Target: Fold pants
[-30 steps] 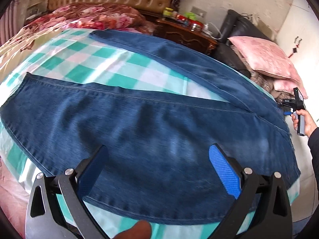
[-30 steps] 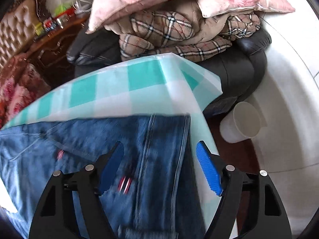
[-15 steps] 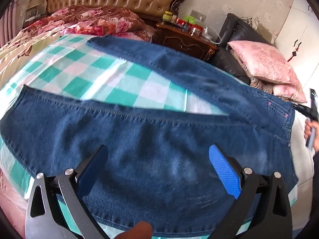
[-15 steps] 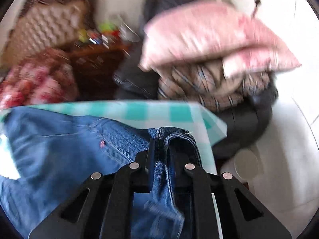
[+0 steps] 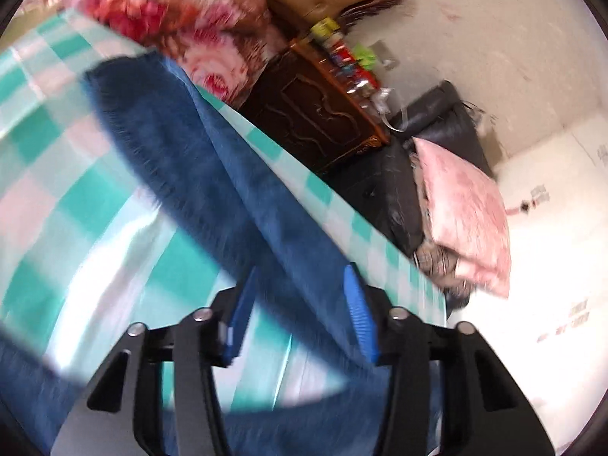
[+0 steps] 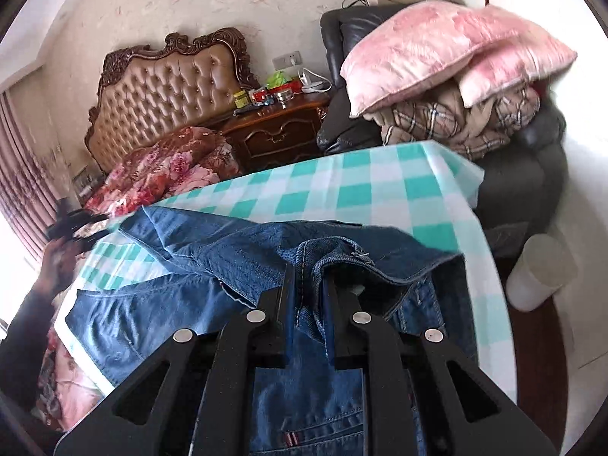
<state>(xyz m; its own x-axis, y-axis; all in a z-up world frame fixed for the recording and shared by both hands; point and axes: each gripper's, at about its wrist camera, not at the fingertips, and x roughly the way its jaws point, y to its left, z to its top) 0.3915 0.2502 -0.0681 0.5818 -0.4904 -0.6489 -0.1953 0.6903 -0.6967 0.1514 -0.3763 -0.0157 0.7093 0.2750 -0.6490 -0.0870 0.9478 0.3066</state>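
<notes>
Dark blue denim pants (image 6: pixel 212 266), coarse weave with orange topstitching, lie on the teal-and-white checked cloth (image 6: pixel 380 190) over the work surface. Right gripper (image 6: pixel 309 288): black fingers pressed together, pinching a bunched fold of the waistband; fabric ridges up between the pads and drapes off both sides. One flap is turned over itself to the left, hem seam visible.

Left wrist view is motion-blurred. Left gripper (image 5: pixel 300 304): blue ribbed pads (image 5: pixel 359 315) spread apart, a pant leg (image 5: pixel 212 174) running through the gap between them; can't tell if either pad touches it. The leg runs diagonally up-left to a frayed-looking hem near the red floral quilt (image 5: pixel 182 11).

Edges: cloth corner hangs off at right next to the black leather armchair (image 6: pixel 532 174) stacked with pink satin pillows (image 6: pixel 437 49) and a plaid blanket. Carved dark-wood nightstand (image 6: pixel 277 133) and tufted tan headboard (image 6: pixel 167 91) sit behind. Bare checked cloth between pants and far edge.
</notes>
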